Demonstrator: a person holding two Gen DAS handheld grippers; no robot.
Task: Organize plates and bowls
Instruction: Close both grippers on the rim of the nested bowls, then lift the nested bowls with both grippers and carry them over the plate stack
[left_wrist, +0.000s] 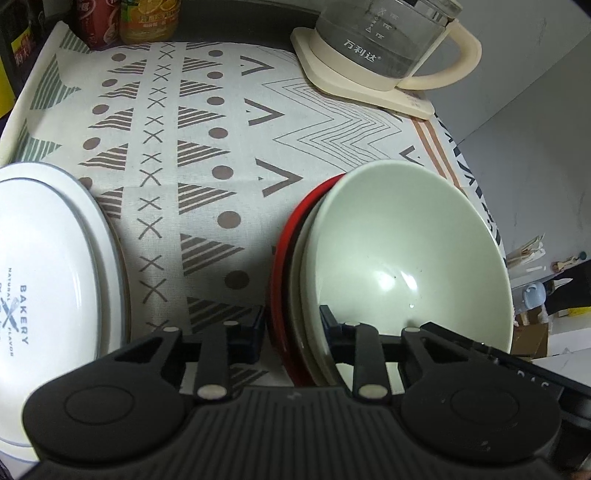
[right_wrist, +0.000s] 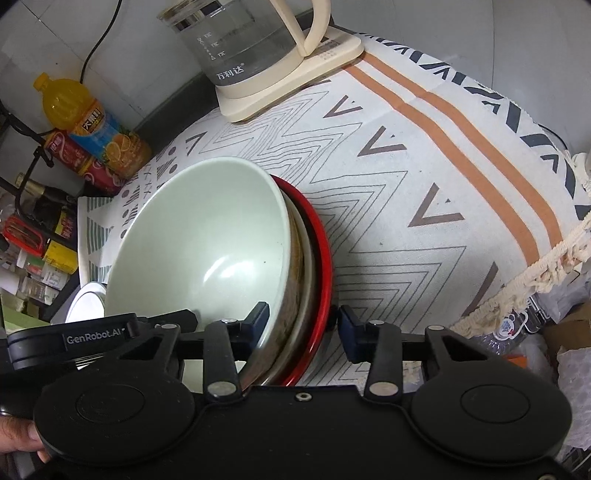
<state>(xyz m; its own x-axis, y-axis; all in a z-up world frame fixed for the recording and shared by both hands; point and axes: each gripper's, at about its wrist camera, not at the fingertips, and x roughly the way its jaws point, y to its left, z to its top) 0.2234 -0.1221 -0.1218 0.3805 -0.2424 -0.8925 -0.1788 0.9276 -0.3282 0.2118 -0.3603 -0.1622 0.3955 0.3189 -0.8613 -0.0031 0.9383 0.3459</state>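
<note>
Pale green bowl (left_wrist: 402, 258) nested in red plate (left_wrist: 291, 236), both tongs (left_wrist: 293, 332) (right_wrist: 303, 325) apart astride the rims.

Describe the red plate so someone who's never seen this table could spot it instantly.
On the patterned tablecloth, nearer than the glass kettle on its cream base, sits one stack of dishes topped by a pale green bowl. The glossy red round plate is the widest, lowest visible layer of that stack, its rim showing beyond the bowl. It is the only red dish; the oval plate printed BAKERY is white.
</note>
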